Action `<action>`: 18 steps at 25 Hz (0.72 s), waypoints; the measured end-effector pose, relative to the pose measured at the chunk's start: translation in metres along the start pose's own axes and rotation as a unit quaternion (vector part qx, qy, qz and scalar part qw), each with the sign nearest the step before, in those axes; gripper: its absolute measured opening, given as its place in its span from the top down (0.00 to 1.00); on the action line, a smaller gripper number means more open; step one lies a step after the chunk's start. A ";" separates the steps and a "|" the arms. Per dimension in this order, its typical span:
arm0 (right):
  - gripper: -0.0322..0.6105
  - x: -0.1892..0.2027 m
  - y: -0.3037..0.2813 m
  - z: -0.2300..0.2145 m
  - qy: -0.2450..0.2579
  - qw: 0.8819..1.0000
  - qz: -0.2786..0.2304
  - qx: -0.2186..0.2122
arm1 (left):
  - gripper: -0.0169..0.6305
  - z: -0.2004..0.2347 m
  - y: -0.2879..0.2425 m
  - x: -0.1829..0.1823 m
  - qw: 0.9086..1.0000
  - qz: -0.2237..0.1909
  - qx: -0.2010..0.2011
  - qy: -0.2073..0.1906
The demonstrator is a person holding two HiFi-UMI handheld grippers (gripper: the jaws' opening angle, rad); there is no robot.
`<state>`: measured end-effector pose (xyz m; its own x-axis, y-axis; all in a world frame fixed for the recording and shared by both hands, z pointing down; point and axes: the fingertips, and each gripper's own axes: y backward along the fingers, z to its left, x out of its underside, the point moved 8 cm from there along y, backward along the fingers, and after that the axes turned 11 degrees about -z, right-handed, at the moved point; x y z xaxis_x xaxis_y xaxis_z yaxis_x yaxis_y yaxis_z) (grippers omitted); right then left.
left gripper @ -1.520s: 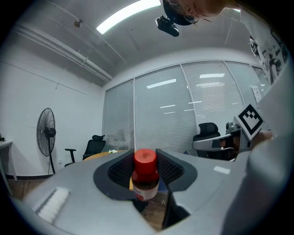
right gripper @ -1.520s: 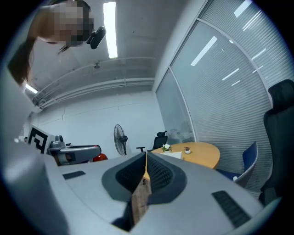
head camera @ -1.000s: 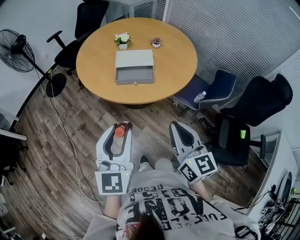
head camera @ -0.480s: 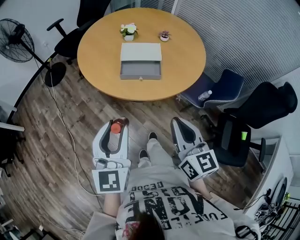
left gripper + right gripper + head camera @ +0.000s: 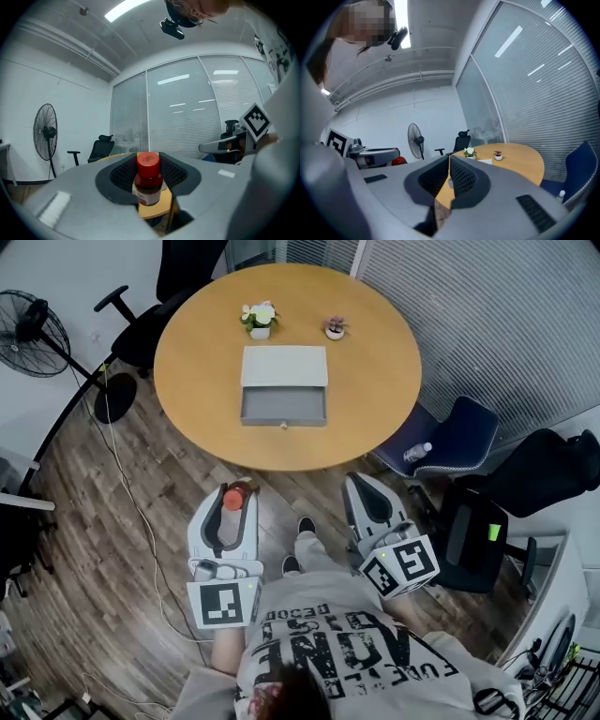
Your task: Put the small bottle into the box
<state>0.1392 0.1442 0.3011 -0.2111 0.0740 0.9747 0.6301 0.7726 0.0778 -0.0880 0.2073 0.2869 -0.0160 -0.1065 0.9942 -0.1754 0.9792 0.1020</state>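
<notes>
1. While both grippers hang over the wooden floor (image 5: 141, 521), short of the counter (image 5: 370, 381), I see the left gripper (image 5: 232, 495) pinching the small bottle (image 5: 149, 180) between its pads.
2. Bottle stands upright in that grip: red cap on top, brown body, pale label. In the head view it sits right at the left gripper's tips.
3. Right gripper (image 5: 449, 171): jaws pressed together, only a thin seam between the ribbed pads, nothing pinched. It is level with the left gripper, the person's legs between them.
4. Box (image 5: 284, 367) rests on the counter, well ahead of the left gripper and a little to its right. Its drawer is pulled out toward the grippers.
5. Beyond the box, farther from both grippers, two small potted plants (image 5: 260, 318) stand on the counter, apart from each other.
6. Far off to the left gripper's left stands a fan (image 5: 33, 334). To the right gripper's right, a blue chair (image 5: 464, 427) carries a clear plastic bottle (image 5: 417, 452) on its seat.
</notes>
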 end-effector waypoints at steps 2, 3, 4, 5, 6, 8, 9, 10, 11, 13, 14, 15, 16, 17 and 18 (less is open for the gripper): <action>0.93 -0.003 -0.014 -0.014 0.002 1.000 -0.001 -0.003 | 0.73 0.003 -0.016 0.001 1.000 -0.007 -0.004 -0.010; 0.93 -0.004 -0.020 -0.021 0.002 1.000 -0.001 -0.005 | 0.73 0.003 -0.024 0.001 1.000 -0.006 -0.007 -0.011; 0.93 -0.005 -0.026 -0.028 0.002 1.000 0.000 -0.006 | 0.73 0.003 -0.031 0.002 1.000 -0.001 -0.011 -0.009; 0.93 -0.006 -0.031 -0.035 0.001 1.000 0.001 -0.007 | 0.73 0.001 -0.038 0.003 1.000 0.006 -0.015 -0.006; 0.93 -0.007 -0.036 -0.041 0.000 1.000 0.001 -0.007 | 0.73 0.000 -0.044 0.004 1.000 0.012 -0.018 -0.004; 0.93 -0.008 -0.045 -0.052 -0.001 1.000 0.001 -0.010 | 0.73 0.000 -0.056 0.004 1.000 0.009 -0.020 -0.008; 0.93 -0.008 -0.049 -0.057 -0.001 1.000 0.001 -0.012 | 0.73 0.000 -0.061 0.004 1.000 0.005 -0.022 -0.011; 0.93 -0.008 -0.053 -0.061 -0.001 1.000 0.002 -0.015 | 0.73 0.000 -0.065 0.004 1.000 0.002 -0.024 -0.013; 0.93 -0.009 -0.056 -0.064 -0.001 1.000 0.003 -0.018 | 0.73 -0.001 -0.069 0.004 0.999 -0.005 -0.027 -0.018; 0.93 -0.009 -0.061 -0.071 -0.001 1.000 0.006 -0.024 | 0.73 -0.002 -0.077 0.002 0.999 -0.022 -0.029 -0.029; 0.93 -0.009 -0.063 -0.074 -0.001 1.000 0.007 -0.026 | 0.73 -0.003 -0.079 0.003 0.999 -0.020 -0.031 -0.031; 0.93 -0.009 -0.064 -0.077 -0.002 1.000 0.007 -0.028 | 0.73 -0.004 -0.082 0.003 0.999 -0.018 -0.033 -0.032; 0.93 -0.008 -0.065 -0.079 -0.003 1.000 0.007 -0.029 | 0.73 -0.005 -0.084 0.003 0.999 -0.017 -0.034 -0.032; 0.93 -0.008 -0.066 -0.081 -0.004 1.000 0.007 -0.030 | 0.73 -0.006 -0.085 0.004 0.999 -0.012 -0.037 -0.030; 0.93 -0.009 -0.066 -0.083 -0.004 0.999 0.007 -0.031 | 0.73 -0.007 -0.085 0.005 0.999 -0.006 -0.040 -0.027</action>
<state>0.1620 0.0401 0.3047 -0.2073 0.0903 0.9741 0.6781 0.7310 0.0766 -0.0662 0.1243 0.2836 -0.0672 -0.1253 0.9898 -0.0976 0.9881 0.1185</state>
